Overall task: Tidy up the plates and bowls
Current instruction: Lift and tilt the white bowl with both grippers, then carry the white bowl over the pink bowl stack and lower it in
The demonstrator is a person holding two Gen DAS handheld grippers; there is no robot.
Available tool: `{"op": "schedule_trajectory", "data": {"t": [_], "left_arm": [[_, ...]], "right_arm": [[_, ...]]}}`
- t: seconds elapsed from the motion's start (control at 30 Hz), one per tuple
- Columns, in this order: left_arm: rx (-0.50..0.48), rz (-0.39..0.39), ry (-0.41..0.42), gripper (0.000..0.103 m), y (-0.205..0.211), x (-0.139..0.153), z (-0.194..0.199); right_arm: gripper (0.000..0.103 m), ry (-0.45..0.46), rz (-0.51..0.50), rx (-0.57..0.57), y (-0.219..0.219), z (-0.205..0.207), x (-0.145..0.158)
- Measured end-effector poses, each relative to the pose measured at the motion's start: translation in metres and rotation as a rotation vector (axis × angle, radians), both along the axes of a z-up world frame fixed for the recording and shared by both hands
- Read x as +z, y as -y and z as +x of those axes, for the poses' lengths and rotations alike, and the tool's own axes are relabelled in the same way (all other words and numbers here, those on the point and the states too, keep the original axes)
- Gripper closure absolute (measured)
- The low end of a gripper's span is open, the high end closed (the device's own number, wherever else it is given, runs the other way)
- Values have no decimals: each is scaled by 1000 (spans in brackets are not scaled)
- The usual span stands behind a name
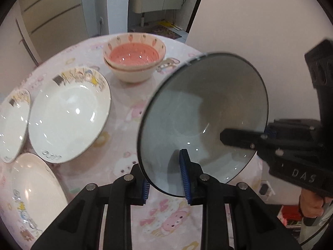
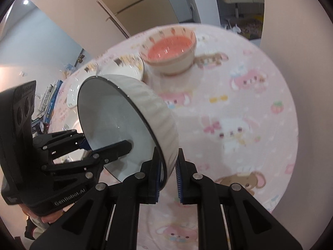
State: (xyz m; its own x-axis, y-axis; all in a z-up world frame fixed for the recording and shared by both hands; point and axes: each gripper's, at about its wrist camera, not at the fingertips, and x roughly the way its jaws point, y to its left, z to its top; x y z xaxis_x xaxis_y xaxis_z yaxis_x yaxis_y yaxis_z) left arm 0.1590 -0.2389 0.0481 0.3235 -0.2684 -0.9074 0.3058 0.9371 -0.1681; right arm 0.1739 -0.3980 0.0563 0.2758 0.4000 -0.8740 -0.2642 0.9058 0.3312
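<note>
The left wrist view alone shows three glossy white plates (image 1: 69, 114) at the left of the pink cartoon-print counter (image 1: 124, 137); the right wrist view alone shows the grey bowl's (image 2: 124, 123) ribbed pale outside. Both grippers clamp that bowl's dark rim, lifted and tilted: left gripper (image 1: 166, 179) jaws near edge, right gripper (image 2: 167, 179) jaws right edge. Two nested pink-lined bowls (image 1: 134, 56) sit far back, blurred.

A grey-blue bowl (image 1: 204, 123) with a dark rim and pale ribbed outside is off the table, tilted steeply on edge. Beyond it stand two stacked pink-lined bowls (image 1: 134, 59); to their left lie three white cartoon-printed plates (image 1: 69, 115), set close together.
</note>
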Motion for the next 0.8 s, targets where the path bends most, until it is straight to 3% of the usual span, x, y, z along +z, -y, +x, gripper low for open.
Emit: {"op": "schedule_trajectory", "data": {"t": [0.1,0.23,0.47,0.6,0.8], "left_arm": [[27,6,34,75,2,17,5],[51,17,95,75,-4,36,23],[82,11,122,75,-14,49,56],[103,20,143,75,-22,43,81],[123,-29,137,75,-33,23,117]], "right_arm": [[90,45,-52,0,-7,10,11],[90,43,-2,-19,-9,32,24],[91,83,31,-36,-20,74,40],[91,97,20,-41,-31,94,37],[91,98,10,-57,-37,128,26]]}}
